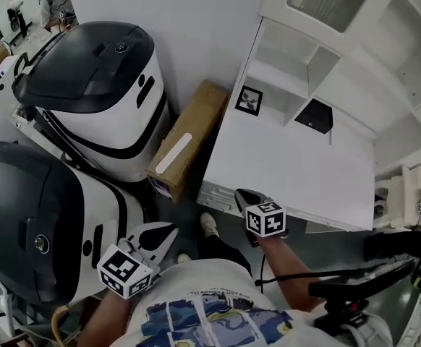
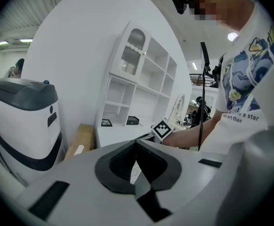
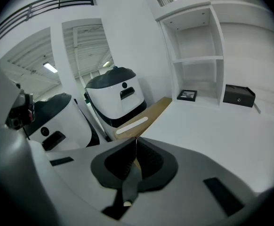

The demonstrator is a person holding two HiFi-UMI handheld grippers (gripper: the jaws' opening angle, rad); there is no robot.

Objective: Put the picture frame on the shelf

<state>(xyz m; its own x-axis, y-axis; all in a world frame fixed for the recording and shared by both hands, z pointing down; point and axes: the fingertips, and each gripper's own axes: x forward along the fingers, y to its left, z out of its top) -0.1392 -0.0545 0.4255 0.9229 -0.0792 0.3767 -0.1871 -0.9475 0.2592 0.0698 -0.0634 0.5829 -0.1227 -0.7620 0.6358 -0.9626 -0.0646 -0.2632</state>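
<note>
— Where is the picture frame sitting right now?
— The picture frame [image 1: 249, 100] is resting in the lowest left compartment of the shelf unit [image 1: 308, 71], at the back-left corner of the white worktop [image 1: 290, 172]. Nothing is touching it. Whether it is leaning on the back wall, I can't tell from here.
— And the dark thing beside it?
— That is a small black box [image 1: 315, 116], sitting in the next compartment to the right with a divider standing between the two.
— What is the right gripper doing?
— The right gripper [image 1: 239, 194] is hovering at the worktop's front edge, near the front-left corner and well apart from the frame. Its jaws are pressing together with nothing between them.
— And the left one?
— The left gripper [image 1: 171, 230] is hanging off the worktop, out beyond the front-left corner, near the nearer white machine with a dark lid [image 1: 30, 223]. Its jaws are lying together too, pinching nothing.
— Is anything lying along the side?
— A long cardboard box [image 1: 189, 139] is lying along the worktop's left edge, between it and the farther white machine [image 1: 102, 78].
</note>
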